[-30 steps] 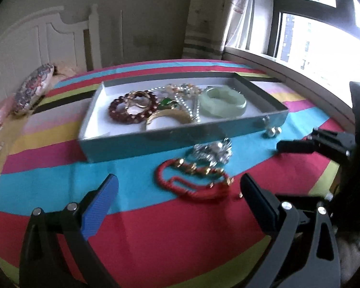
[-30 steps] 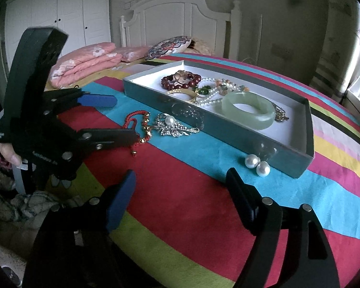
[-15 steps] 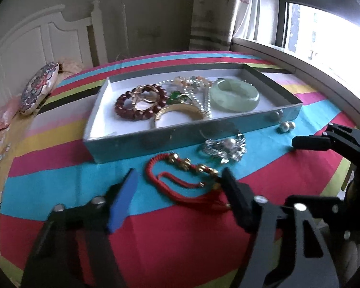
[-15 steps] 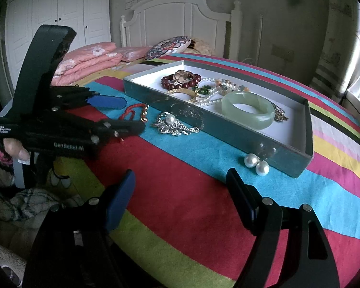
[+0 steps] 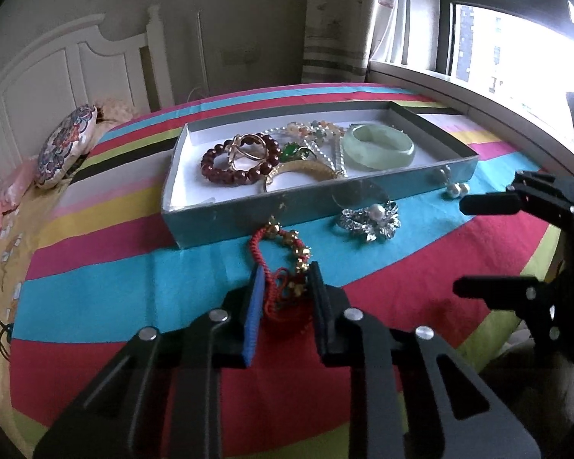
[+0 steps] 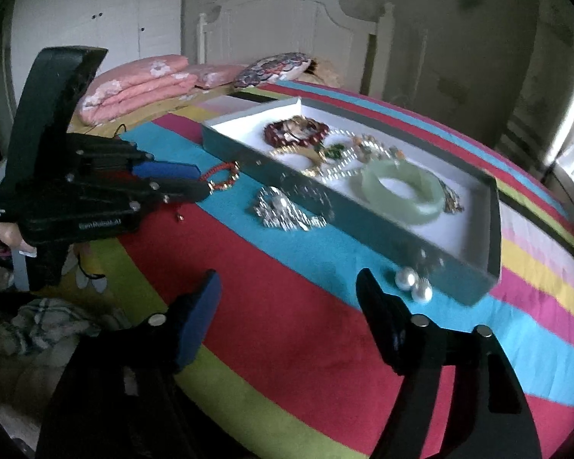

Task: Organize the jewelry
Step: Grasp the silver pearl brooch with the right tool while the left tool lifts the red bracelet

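Note:
My left gripper (image 5: 285, 281) is shut on the near end of a red cord bracelet with gold beads (image 5: 283, 256), which lies on the striped cloth in front of the grey-blue jewelry tray (image 5: 248, 210). It also shows in the right wrist view (image 6: 195, 181), with the bracelet (image 6: 222, 178) at its tips. The tray holds a jade bangle (image 5: 379, 147), a dark red bead bracelet (image 5: 214, 170), a gold bangle and pearls. A silver brooch (image 5: 371, 220) and pearl earrings (image 5: 455, 189) lie outside the tray. My right gripper (image 6: 289, 290) is open and empty, near the pearl earrings (image 6: 413, 285).
The striped cloth (image 5: 134, 287) covers a round surface that drops off at its near edge. A patterned cushion (image 5: 67, 145) and pink bedding (image 6: 141, 84) lie beyond, by a white headboard. A window sill (image 5: 497, 103) runs along the right.
My left gripper moved forward to the red cord bracelet and closed on its near end, bunching the cord. My right gripper shifted slightly toward the pearl earrings and stayed open.

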Action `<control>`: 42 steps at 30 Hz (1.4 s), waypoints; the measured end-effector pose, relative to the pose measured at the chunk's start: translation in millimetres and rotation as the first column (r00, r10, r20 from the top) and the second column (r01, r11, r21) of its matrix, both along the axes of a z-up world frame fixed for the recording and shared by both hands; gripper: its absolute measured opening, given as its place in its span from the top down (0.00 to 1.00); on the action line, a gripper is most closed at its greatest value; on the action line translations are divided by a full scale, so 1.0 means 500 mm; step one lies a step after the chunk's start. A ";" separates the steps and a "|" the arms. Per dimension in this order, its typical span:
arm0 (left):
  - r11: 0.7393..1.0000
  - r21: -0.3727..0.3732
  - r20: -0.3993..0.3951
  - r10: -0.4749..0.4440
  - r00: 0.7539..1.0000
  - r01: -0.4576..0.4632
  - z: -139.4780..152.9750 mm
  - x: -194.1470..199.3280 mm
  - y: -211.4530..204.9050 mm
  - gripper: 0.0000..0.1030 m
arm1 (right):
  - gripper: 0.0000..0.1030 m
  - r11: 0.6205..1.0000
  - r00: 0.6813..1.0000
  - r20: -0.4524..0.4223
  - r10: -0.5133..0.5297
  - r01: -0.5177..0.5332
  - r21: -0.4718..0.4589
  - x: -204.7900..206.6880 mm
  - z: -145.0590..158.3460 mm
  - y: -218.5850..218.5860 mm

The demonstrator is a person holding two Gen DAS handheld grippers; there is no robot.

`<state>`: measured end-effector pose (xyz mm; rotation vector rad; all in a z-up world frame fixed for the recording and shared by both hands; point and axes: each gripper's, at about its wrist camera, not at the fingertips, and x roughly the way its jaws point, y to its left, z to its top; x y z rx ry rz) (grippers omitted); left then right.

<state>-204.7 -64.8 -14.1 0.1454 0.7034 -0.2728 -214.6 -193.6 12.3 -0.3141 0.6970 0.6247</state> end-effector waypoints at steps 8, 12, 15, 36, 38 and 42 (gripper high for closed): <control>1.000 0.003 0.006 0.018 1.000 -0.018 -0.001 -0.005 0.013 0.80 | 0.49 0.996 0.997 0.025 0.071 -0.069 -0.063 0.041 0.038 0.060; 0.999 -0.005 0.008 0.038 0.999 -0.038 -0.003 -0.011 0.034 0.80 | 0.55 0.987 0.991 -0.004 0.131 -0.131 -0.091 0.057 0.031 0.094; 0.999 -0.019 0.011 0.049 0.999 -0.049 -0.004 -0.016 0.052 0.80 | 0.55 0.984 0.990 -0.038 0.137 -0.140 -0.107 0.075 0.017 0.108; 0.998 -0.029 0.013 0.062 0.998 -0.061 -0.001 -0.020 0.061 0.78 | 0.71 0.973 0.968 -0.163 0.189 -0.207 -0.099 0.066 0.023 0.111; 0.998 -0.029 0.014 0.063 0.998 -0.063 0.000 -0.020 0.060 0.78 | 0.63 0.970 0.968 -0.158 0.193 -0.212 -0.116 0.067 0.019 0.117; 0.998 -0.031 0.013 0.062 0.998 -0.061 -0.001 -0.019 0.060 0.78 | 0.53 0.969 0.969 -0.156 0.192 -0.212 -0.123 0.080 0.008 0.125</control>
